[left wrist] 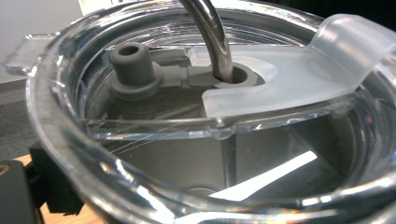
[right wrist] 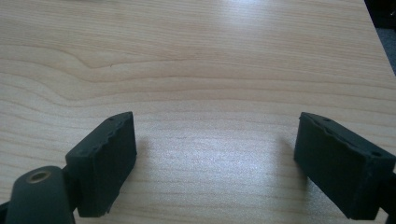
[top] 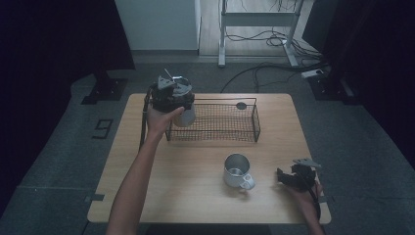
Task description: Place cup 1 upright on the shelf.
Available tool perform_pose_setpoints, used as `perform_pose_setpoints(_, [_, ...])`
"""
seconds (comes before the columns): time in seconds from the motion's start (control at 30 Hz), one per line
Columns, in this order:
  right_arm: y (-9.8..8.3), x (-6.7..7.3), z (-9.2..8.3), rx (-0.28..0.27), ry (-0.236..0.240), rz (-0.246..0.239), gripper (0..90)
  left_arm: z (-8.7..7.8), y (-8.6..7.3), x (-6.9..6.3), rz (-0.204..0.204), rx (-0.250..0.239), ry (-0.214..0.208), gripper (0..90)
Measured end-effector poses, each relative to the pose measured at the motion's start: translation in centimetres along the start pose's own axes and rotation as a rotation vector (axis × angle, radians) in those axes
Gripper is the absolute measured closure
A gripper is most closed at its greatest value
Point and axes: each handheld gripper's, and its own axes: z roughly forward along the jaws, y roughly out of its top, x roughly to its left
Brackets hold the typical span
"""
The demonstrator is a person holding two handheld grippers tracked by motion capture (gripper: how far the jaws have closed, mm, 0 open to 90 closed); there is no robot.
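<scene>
Looking down from the high view, the left gripper is up at about eleven o'clock on the wooden table, clamped on a metal tumbler with a clear lid and a bent metal straw. The tumbler hangs at the nine o'clock end of the black wire basket, right over its near left corner; whether it touches the wire I cannot tell. A small dark round piece sits at the basket's far side, toward one o'clock. Down at five o'clock on the table stands a steel mug, its handle turned to the near right. Just past it, at four o'clock, the right gripper rests low near the table's right edge, apart from the mug.

Over to the left gripper view: the clear lid looms huge, rim curving round the frame. The straw drops through a grey rubber seal at twelve o'clock, and a frosted flap sweeps off toward two o'clock. One black jaw sits at seven o'clock, pressed against the tumbler's side.

Now the right gripper view: two black jaws stand well apart, at seven and four o'clock, with bare wood grain between them. Nothing held there.
</scene>
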Motion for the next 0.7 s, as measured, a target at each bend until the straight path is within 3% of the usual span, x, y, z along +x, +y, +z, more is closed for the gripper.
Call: perform_pose_setpoints(0.7, [0.0, 0.0, 0.0, 0.000, 0.000, 0.000, 12.8, 2.4, -0.5, -0.2, -0.014, 0.014, 0.004, 4.0])
